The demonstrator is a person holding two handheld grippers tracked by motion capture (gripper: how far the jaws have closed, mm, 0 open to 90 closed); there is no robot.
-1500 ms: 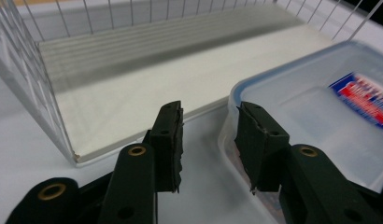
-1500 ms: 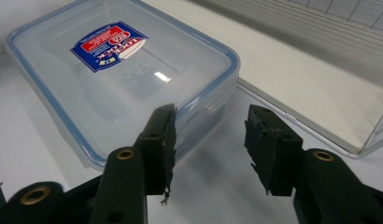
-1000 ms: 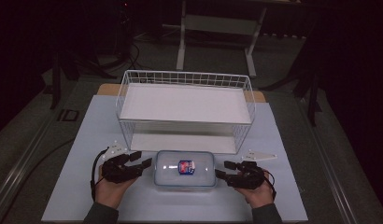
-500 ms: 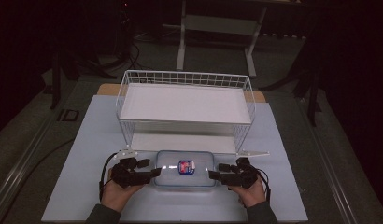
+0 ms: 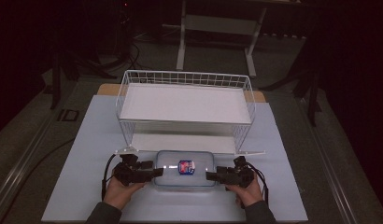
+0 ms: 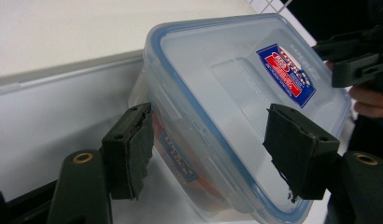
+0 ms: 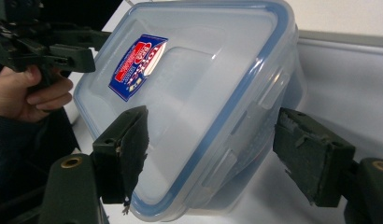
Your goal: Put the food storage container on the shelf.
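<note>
A clear plastic container [image 5: 185, 168] with a blue-rimmed lid and a red and blue label lies on the white table mat, just in front of the wire rack. My left gripper [image 5: 155, 172] is at its left end and my right gripper [image 5: 209, 176] at its right end. In the left gripper view the container [image 6: 236, 107] sits between my left gripper's [image 6: 210, 144] spread jaws. The right gripper view shows the same container [image 7: 189, 93] inside my right gripper's [image 7: 217, 154] wide jaws. Both grippers are open, and I cannot tell whether their pads touch the box.
A white wire rack [image 5: 185, 100] with a flat white shelf stands behind the container, its front feet [image 5: 126, 150] close to my hands. The white mat [image 5: 87, 154] extends left and right of the grippers. Dark floor and a metal stand lie beyond the table.
Both hands have moved inward toward the container, and the jaws now straddle its two ends. The container has stayed where it was.
</note>
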